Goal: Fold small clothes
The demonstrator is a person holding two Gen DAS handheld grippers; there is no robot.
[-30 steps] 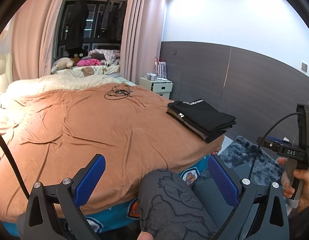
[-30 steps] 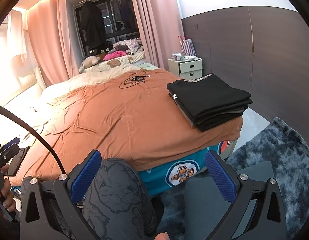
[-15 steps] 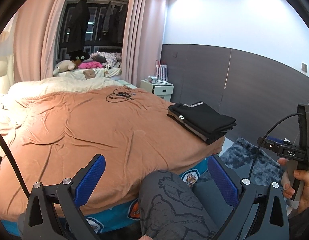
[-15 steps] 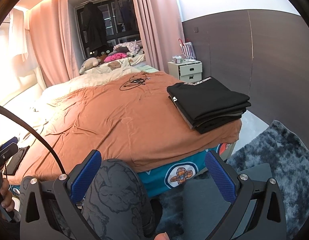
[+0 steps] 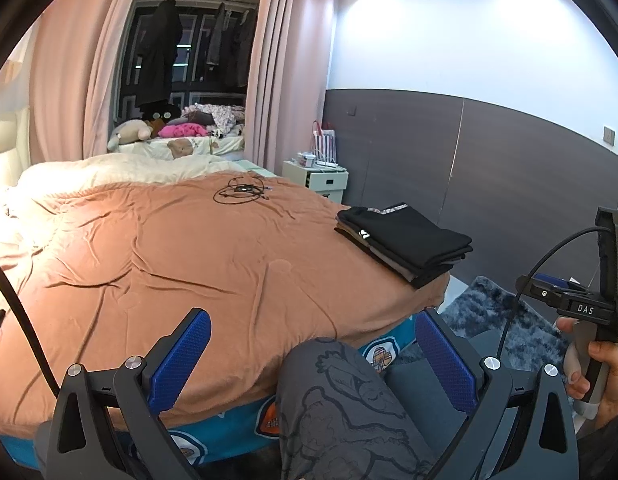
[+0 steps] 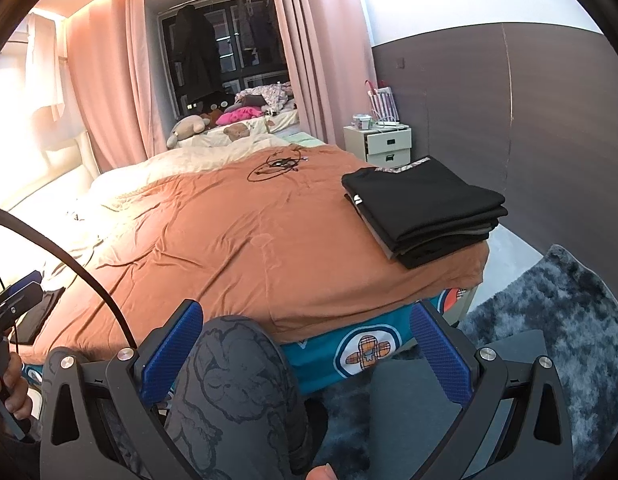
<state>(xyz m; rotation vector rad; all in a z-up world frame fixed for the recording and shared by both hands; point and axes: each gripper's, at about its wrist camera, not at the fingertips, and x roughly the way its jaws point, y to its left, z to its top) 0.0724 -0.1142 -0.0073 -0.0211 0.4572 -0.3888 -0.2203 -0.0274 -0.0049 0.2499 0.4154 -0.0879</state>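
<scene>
Above knee (image 5: 333, 384), left claw (image 5: 313, 360) level (spread), empty

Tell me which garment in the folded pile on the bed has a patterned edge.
The top black garment of the pile: a light patterned band runs along its far edge; the layers beneath show none.

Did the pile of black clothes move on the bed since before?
No. The pile of black clothes sits at the same corner of the orange bed cover, just as far from the tangled cable; only the camera shifted slightly.
</scene>
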